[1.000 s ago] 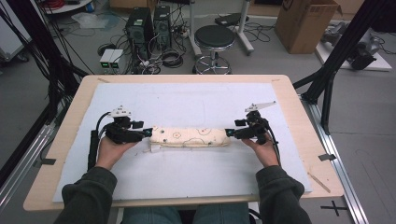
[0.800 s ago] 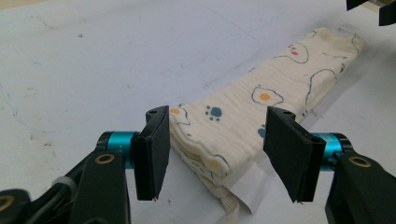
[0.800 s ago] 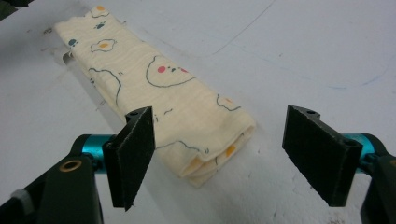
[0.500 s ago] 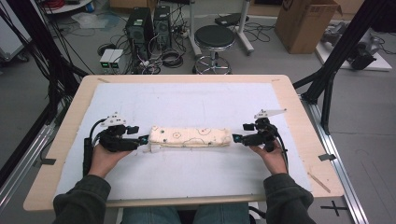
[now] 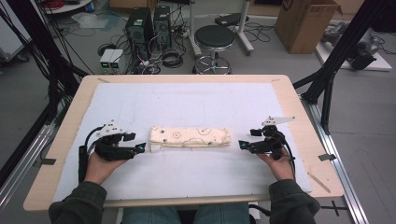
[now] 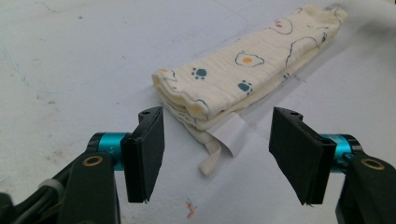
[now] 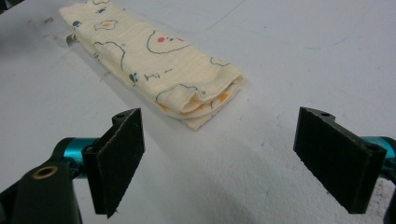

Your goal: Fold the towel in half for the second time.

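Both forearms, in dark green sleeves, come in from the near edge. The left hand (image 5: 100, 163) holds the black two-jaw left gripper (image 5: 141, 148) low and level, pointing inward; its jaws have just been opening, nothing between them. The right hand (image 5: 279, 163) mirrors it: the black right gripper (image 5: 241, 145) has likewise been opening, empty.

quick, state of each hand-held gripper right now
Left hand-held gripper: open, jaws just opening, off the folded cloth.
Right hand-held gripper: open, jaws just opening, holding nothing.

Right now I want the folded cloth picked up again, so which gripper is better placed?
Probably the left gripper: its open jaws sit right at the folded cloth; the right gripper stands farther off.
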Demonstrator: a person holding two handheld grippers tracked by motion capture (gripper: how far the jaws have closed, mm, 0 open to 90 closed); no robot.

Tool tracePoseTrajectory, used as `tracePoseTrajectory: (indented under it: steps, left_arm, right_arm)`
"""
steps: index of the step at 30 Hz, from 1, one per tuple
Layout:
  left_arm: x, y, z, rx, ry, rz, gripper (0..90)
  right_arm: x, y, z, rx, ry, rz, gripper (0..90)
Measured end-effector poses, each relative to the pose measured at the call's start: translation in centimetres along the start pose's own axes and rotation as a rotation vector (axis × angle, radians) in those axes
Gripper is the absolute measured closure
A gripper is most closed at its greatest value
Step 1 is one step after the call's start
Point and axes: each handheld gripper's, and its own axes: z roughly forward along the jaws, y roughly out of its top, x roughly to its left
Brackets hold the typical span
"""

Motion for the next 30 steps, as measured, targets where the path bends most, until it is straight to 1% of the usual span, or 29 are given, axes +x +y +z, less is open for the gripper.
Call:
tracePoseTrajectory:
  steps: [4, 7, 12, 13, 17, 18, 22, 26, 30]
  left_arm:
    - [-0.4, 0.0, -0.3, 0.000, -0.003, 0.019, 34.7]
    - [-0.7, -0.1, -0.5, -0.002, 0.001, 0.024, 33.3]
    - [-0.7, -0.8, -1.0, -0.009, 0.004, 0.014, 31.8]
    - [-0.7, -0.9, -1.1, -0.008, 0.004, 0.011, 31.4]
    - [-0.6, -1.3, -1.6, -0.007, 0.011, 0.006, 30.6]
    - [-0.6, -1.4, -1.7, -0.011, 0.011, 0.004, 30.3]
    - [-0.8, -1.7, -2.2, -0.005, 0.016, 0.016, 29.8]
    - [-0.9, -2.3, -2.6, -0.008, 0.014, 0.006, 29.4]
    - [-0.9, -2.6, -2.9, -0.008, 0.017, 0.004, 29.1]
  right_arm:
    - [0.2, -0.2, -0.4, -0.005, -0.006, 0.006, 12.8]
    - [0.2, -0.4, -0.7, -0.012, -0.004, 0.003, 12.6]
    - [0.4, -0.8, -1.3, -0.011, -0.008, 0.000, 12.5]
    - [0.4, -0.8, -1.3, -0.016, -0.009, -0.008, 12.5]
    - [0.5, -1.1, -1.9, -0.016, -0.014, -0.001, 12.5]
    - [0.4, -1.2, -2.0, -0.020, -0.015, -0.005, 12.4]
    - [0.6, -1.6, -2.5, -0.021, -0.022, -0.006, 12.4]
    - [0.6, -2.1, -2.9, -0.026, -0.031, -0.007, 12.3]
    - [0.6, -2.7, -3.3, -0.027, -0.037, -0.007, 12.3]
